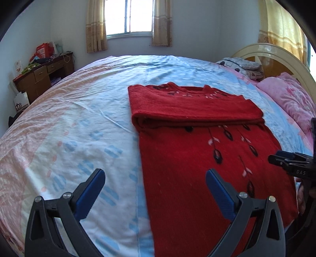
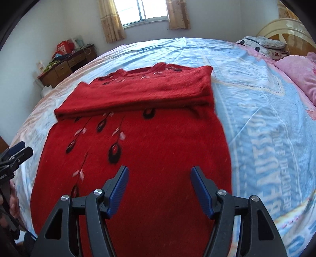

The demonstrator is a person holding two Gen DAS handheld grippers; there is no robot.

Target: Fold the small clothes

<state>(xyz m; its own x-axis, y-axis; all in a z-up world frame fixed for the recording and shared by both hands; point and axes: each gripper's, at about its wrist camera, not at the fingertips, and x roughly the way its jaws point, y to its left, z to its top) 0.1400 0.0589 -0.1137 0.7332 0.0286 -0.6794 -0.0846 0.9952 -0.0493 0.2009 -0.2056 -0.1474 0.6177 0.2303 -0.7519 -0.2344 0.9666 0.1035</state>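
At the far left a brown wooden desk (image 1: 42, 77) with drawers stands against the white wall, its top crowded with red boxes (image 1: 44, 50) and papers; a white paper bag (image 1: 21, 102) sits on the floor beside it. Moving right, a window (image 1: 129, 16) with beige patterned curtains (image 1: 95, 27) lets in bright daylight.

The bed sheet (image 1: 79, 122) fills most of both views: thin, slightly creased cotton, pale pink at the left, turning white and light blue with small blue dashes, and carrying large printed lettering on the right side.

The left gripper (image 1: 155, 184) hovers with its jaws spread wide and nothing between them; its left blue ribbed pad hangs over the sheet, its right one over the garment's left edge.

Right of centre lies the red sweater (image 1: 207, 158), a fuzzy knit with black and pale pink leaf sprigs. Its upper part, neckline showing, is folded down into a thick rectangular band across the body; the lower body lies flat toward the cameras.

The right gripper (image 2: 160, 187) is poised over the sweater's lower half, jaws parted, gripping nothing.

Farther right are a fluffy pink pillow (image 1: 288, 100), a grey patterned cushion (image 1: 242, 64), and a cream, curved headboard (image 1: 276, 55) with amber panels.
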